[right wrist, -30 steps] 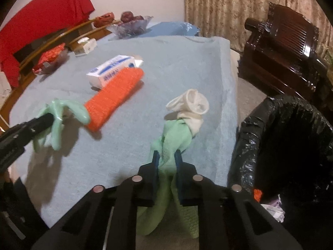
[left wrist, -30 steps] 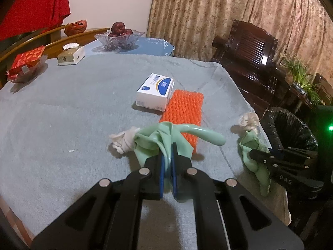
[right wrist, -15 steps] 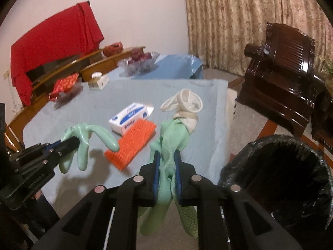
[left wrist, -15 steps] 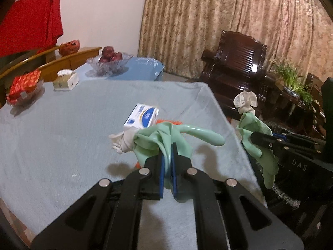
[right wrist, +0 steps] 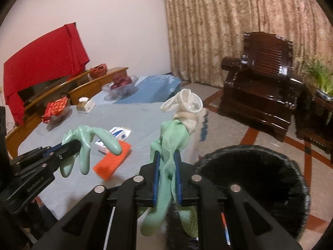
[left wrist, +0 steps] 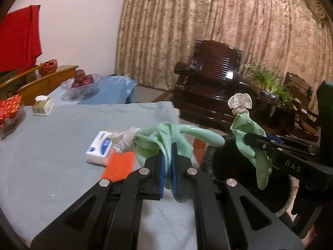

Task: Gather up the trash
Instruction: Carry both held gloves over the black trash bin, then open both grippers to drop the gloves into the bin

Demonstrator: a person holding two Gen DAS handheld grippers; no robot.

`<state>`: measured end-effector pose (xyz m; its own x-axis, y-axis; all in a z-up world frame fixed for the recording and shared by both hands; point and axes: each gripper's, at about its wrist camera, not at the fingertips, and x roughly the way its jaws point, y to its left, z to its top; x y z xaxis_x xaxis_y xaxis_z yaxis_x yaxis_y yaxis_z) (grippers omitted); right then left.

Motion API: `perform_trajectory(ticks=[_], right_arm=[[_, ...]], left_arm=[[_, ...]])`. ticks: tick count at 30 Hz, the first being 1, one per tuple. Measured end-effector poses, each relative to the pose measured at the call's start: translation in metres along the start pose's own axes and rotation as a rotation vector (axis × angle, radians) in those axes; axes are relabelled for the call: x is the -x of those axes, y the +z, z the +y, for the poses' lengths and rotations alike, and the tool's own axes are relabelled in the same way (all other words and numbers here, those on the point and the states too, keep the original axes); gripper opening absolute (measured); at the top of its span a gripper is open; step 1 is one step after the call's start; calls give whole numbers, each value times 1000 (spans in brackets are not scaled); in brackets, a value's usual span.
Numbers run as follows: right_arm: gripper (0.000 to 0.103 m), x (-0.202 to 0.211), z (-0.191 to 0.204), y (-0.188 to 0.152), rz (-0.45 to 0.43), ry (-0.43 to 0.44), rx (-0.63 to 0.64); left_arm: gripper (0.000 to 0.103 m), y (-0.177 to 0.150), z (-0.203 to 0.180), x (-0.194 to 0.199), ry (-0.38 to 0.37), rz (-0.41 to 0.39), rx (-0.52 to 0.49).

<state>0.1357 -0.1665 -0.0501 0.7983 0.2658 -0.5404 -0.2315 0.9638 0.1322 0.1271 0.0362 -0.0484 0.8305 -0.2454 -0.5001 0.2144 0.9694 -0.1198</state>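
Both limp mint-green rubber gloves point(left wrist: 164, 137) point(right wrist: 172, 137) had risen off the grey-clothed table point(left wrist: 52, 137); left gripper point(left wrist: 167, 166) and right gripper point(right wrist: 166, 166) pinched the gloves' soft, light, floppy palms securely beside the black-lined trash bin point(right wrist: 256, 166).

Left tool point(left wrist: 167, 162) and right tool point(right wrist: 166, 166) both clamped tight, raised side by side.

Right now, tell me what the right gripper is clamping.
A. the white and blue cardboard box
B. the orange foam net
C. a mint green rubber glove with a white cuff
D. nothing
C: the right gripper is shut on the mint green rubber glove with a white cuff, held beside the black bin.
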Motion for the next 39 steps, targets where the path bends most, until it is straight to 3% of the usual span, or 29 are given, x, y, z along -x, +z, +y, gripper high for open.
perform_trajectory(ticks=[21, 37, 39], right_arm=[[13, 62, -113, -26, -19, -237, -110], [14, 48, -159, -58, 56, -294, -177], [21, 45, -162, -61, 79, -304, -174]], left_arm=[[5, -5, -129, -55, -270, 25, -122], [7, -31, -169, -111, -335, 125, -154], [11, -33, -169, -115, -334, 141, -151]])
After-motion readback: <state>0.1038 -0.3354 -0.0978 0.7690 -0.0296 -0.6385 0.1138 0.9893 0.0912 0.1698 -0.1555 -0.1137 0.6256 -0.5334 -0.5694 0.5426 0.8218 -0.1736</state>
